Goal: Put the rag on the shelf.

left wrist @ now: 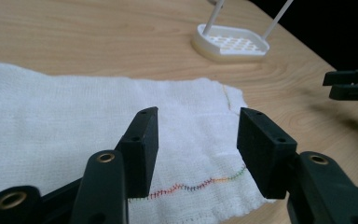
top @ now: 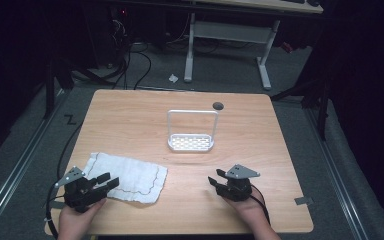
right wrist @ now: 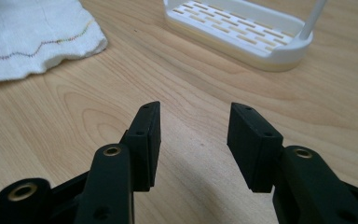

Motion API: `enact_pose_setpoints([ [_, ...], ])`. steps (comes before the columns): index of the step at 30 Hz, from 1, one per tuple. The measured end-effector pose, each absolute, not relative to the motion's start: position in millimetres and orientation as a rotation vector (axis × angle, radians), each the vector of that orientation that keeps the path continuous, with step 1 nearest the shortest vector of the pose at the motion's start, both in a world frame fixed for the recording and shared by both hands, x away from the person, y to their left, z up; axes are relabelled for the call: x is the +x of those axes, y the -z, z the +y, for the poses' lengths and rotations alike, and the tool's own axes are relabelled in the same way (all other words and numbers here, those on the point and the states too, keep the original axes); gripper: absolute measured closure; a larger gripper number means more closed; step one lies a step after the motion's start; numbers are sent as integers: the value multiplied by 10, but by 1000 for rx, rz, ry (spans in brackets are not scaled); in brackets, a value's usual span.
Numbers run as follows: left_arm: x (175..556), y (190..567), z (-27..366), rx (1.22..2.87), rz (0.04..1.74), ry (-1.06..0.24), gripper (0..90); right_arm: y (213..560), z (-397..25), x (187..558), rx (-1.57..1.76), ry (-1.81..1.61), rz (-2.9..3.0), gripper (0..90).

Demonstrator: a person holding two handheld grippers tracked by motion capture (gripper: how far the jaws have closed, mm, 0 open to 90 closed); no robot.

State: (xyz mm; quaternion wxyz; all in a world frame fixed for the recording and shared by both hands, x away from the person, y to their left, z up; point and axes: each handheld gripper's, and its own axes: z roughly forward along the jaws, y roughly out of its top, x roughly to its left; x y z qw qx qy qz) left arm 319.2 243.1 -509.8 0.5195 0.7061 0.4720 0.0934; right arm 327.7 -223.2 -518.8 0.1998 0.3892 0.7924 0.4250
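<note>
Hands hold left tool (top: 106, 182) over cloth (top: 130, 176), right tool (top: 219, 182) over table (top: 260, 140), both gaping empty.

white cloth (top: 125, 177) rainbow-stitched, white rack (top: 191, 143)

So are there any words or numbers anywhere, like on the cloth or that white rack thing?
None: no word, number or brand can be read in any view.
The cloth has a wavy coloured stitched line, not letters.
The white rack has plain slots and no label.
The grippers, left and right, carry no markings.
A dark zigzag mark on the floor left of the table looks like a "Z", but it may just be tape.
</note>
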Motion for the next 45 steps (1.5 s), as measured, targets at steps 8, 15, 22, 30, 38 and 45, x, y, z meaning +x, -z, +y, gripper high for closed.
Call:
enact_pose_setpoints([
  [8,3234,5154,2383,1714,1145,-255,483,5217,-2176,3247,1033,-1154,2250,545],
  [15,3204,5156,2409,1781,1150,-315,501,5222,-2027,3252,1000,-1169,2278,555],
  [22,3209,5161,2442,1824,1174,-341,697,5269,-1631,3299,926,-1162,2389,680],
  [30,3244,5269,2416,1886,1201,-279,817,5160,-966,3683,864,-1217,2455,872],
  [38,3261,5329,2395,1950,1214,-268,793,5224,-369,3960,844,-1112,2504,899],
  [45,3301,5343,2364,1945,1198,-238,778,5329,-517,3873,841,-1103,2536,900],
])
